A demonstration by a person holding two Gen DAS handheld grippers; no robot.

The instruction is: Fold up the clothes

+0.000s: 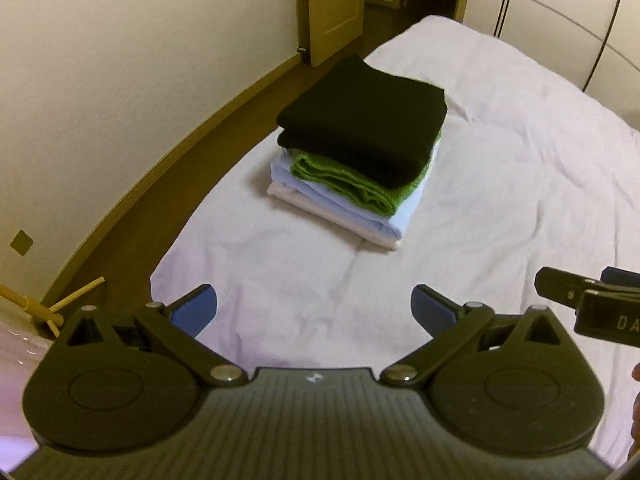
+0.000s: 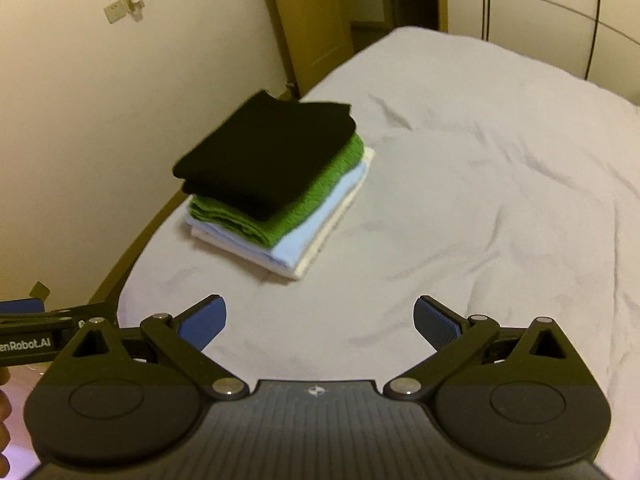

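My left gripper (image 1: 314, 308) and right gripper (image 2: 320, 320) hold fingers spread, empty. Ahead of them, folded clothes (image 1: 360, 152) sit stacked on the bed (image 1: 500, 200); seemingly no loose garment remains.

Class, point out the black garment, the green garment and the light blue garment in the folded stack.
black garment (image 1: 368, 120), left wrist view, top face.
green garment (image 2: 304, 204), right wrist view, folded side.
light blue garment (image 2: 312, 240), right wrist view, near corner.

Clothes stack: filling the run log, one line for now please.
stack: four folded, black top | bed | left claw open | right claw open
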